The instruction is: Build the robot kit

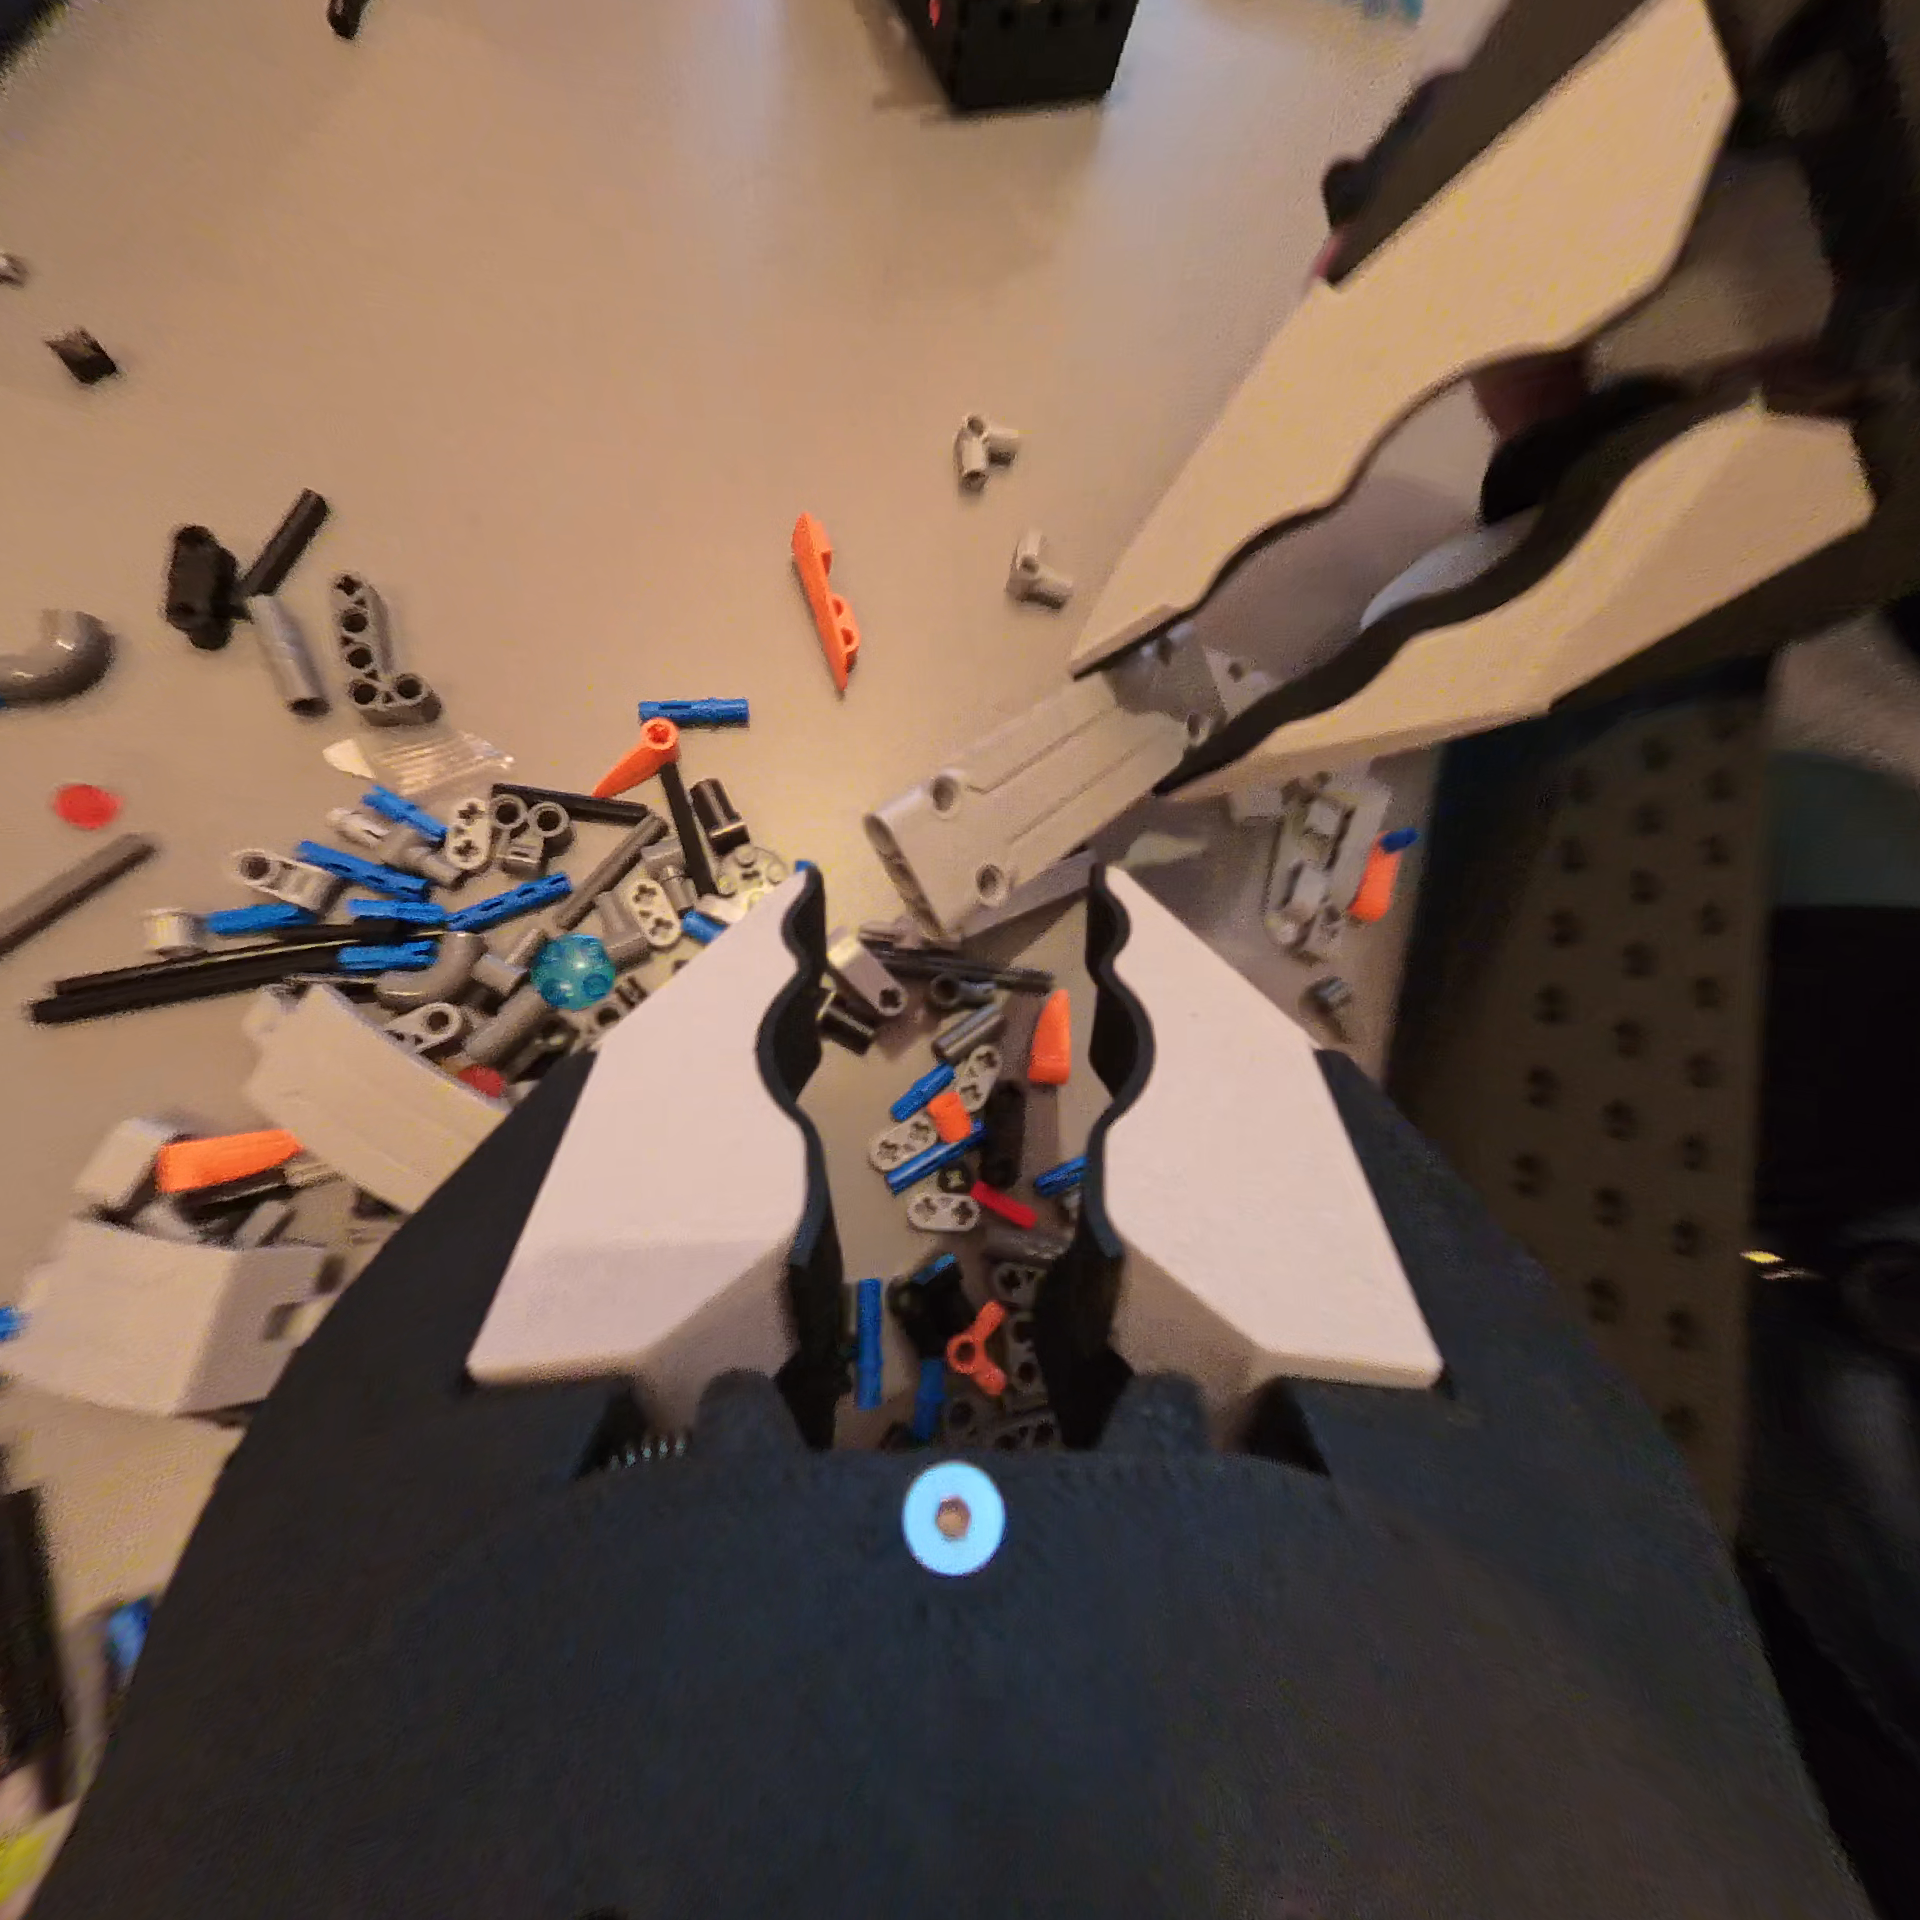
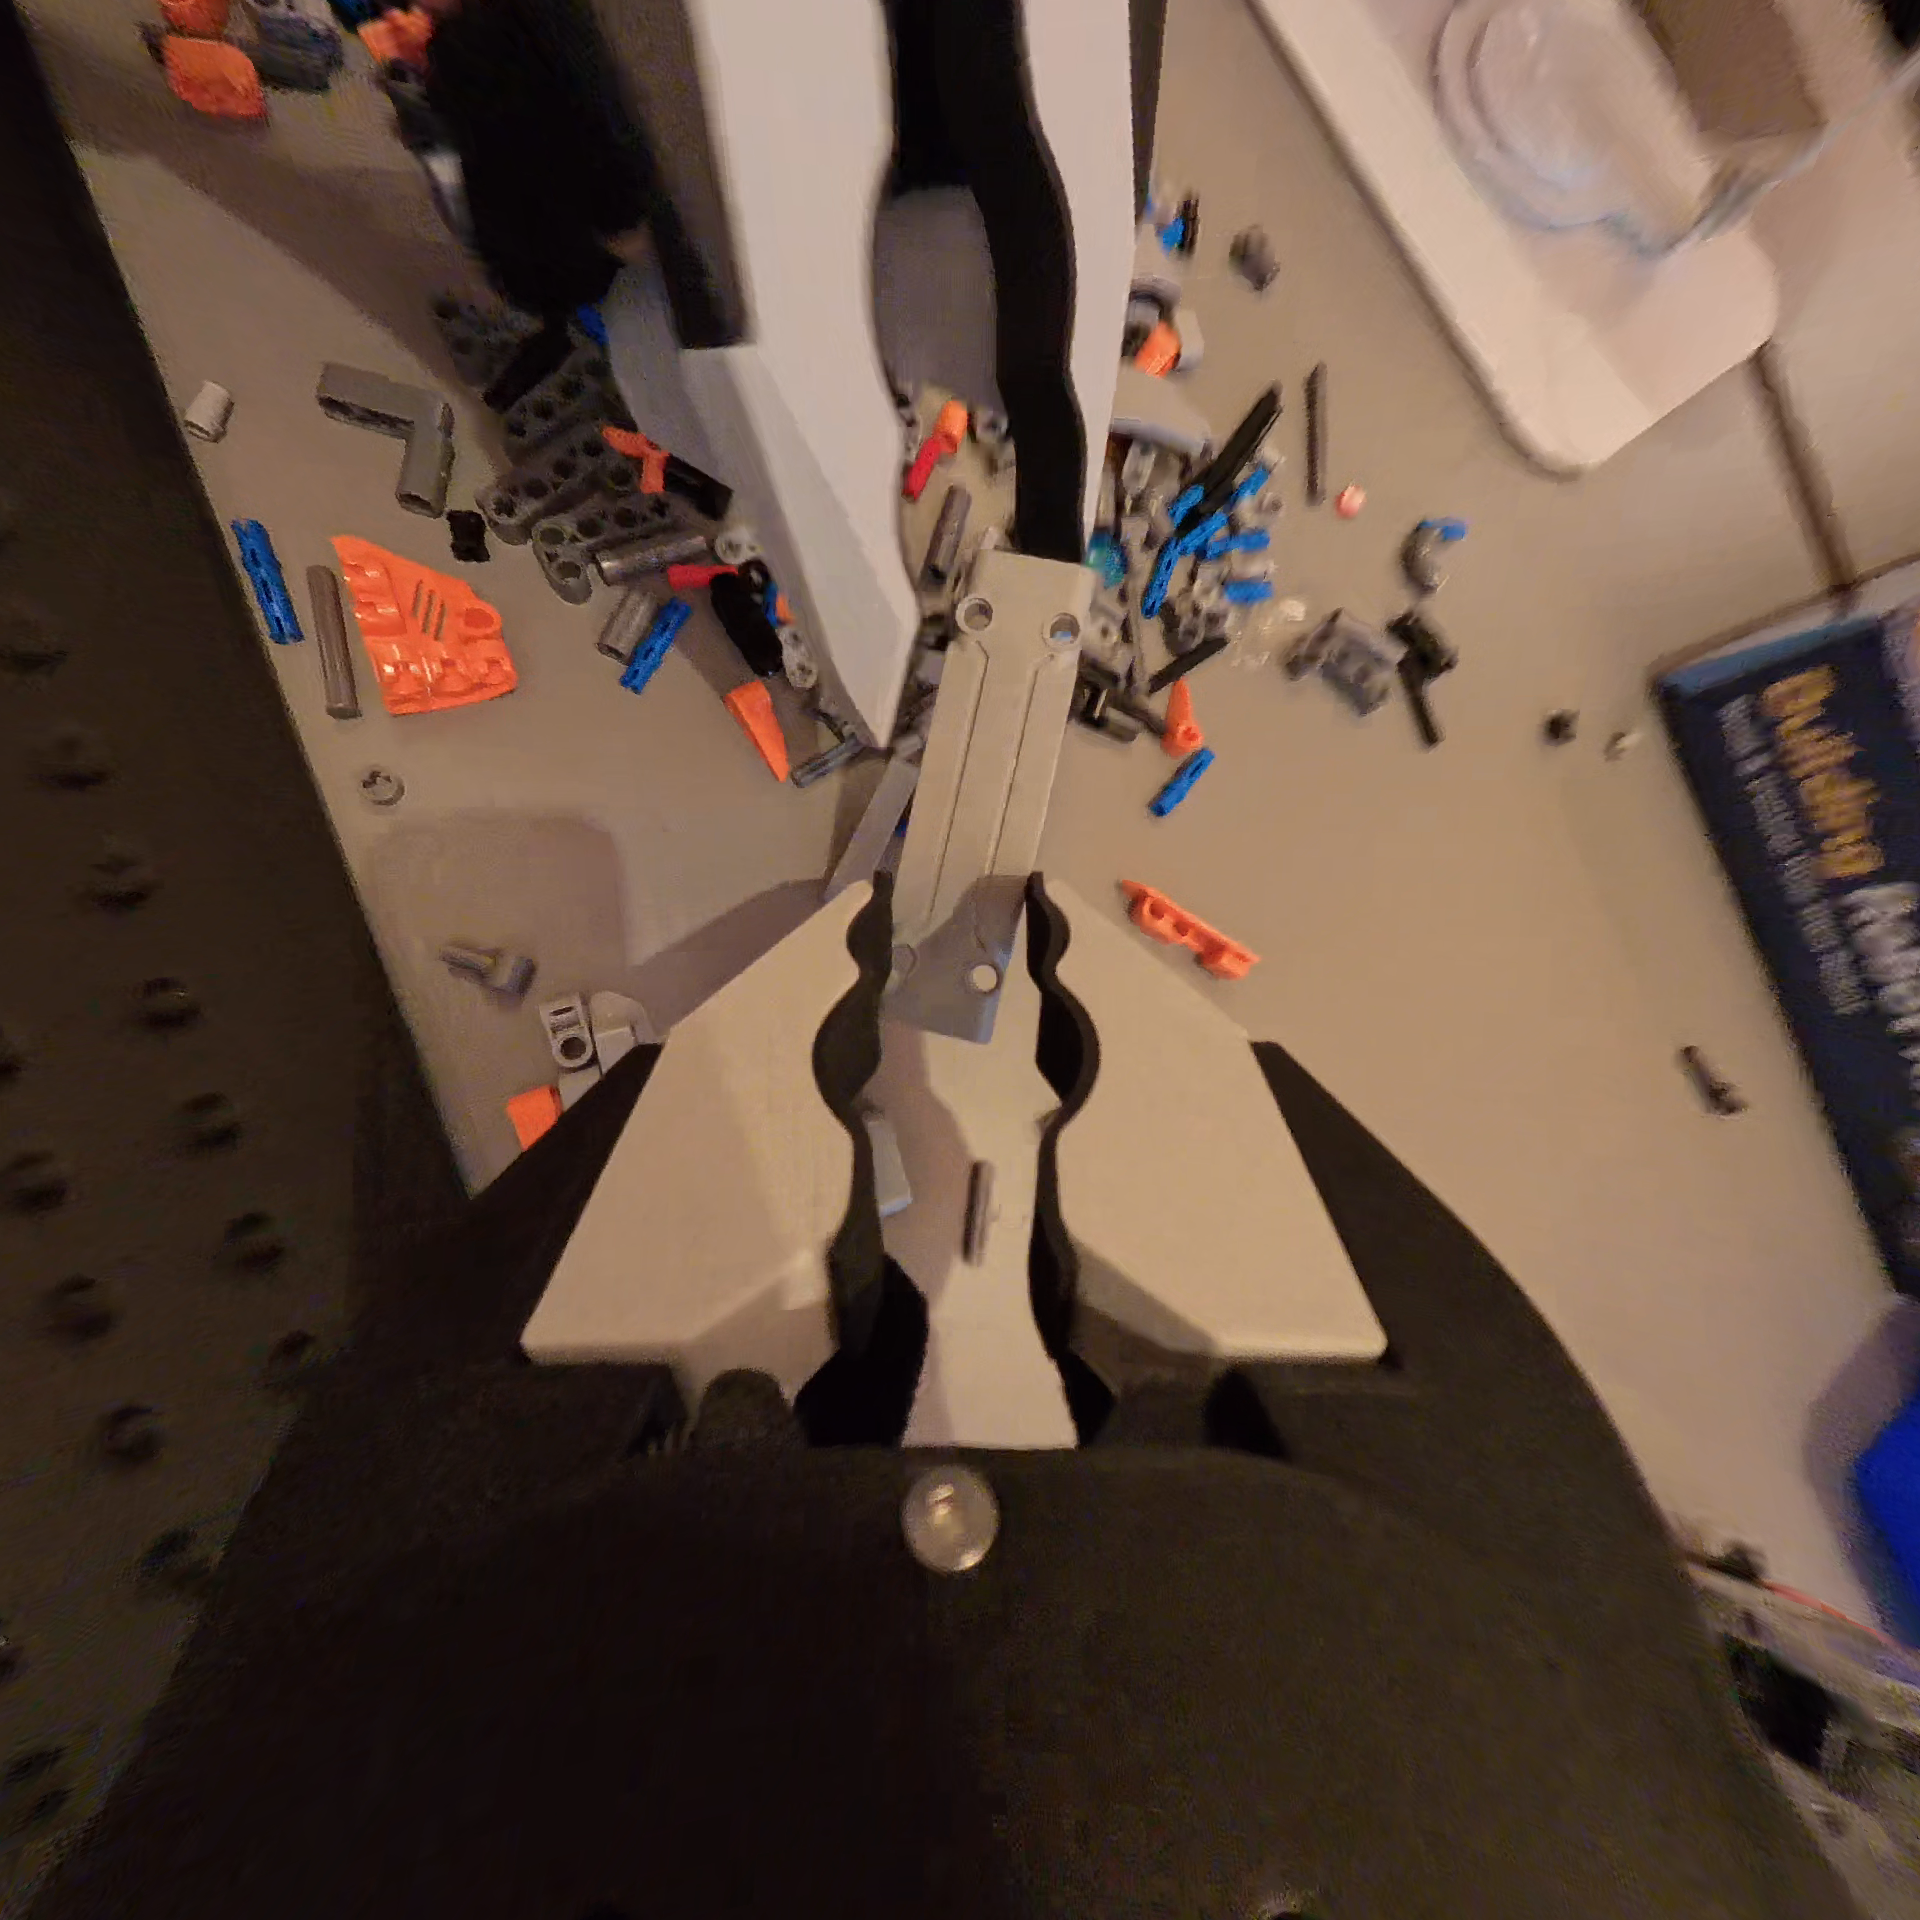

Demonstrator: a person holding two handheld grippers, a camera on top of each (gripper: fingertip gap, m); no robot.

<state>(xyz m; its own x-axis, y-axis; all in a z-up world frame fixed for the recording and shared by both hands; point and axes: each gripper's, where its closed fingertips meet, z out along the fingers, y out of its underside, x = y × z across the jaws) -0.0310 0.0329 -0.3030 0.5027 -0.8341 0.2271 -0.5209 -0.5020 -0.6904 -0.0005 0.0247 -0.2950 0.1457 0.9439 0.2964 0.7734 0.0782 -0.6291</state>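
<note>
My right gripper is shut on the near end of a long light-grey panel piece and holds it above the table. In the left wrist view it comes in from the upper right with the panel pointing down-left. My left gripper is open and empty, with the panel's far end just beyond its tips. It hovers over a pile of small blue, grey, black and orange building parts. In the right wrist view the left gripper reaches down from the top, its fingers on either side of the panel's far end.
More loose parts spread left on the beige table. Light-grey boxes lie at the near left, and an orange panel lies flat. A white tray with a clear glass, a dark blue box and a black perforated board border the table. Left tips to right tips: about 4 cm.
</note>
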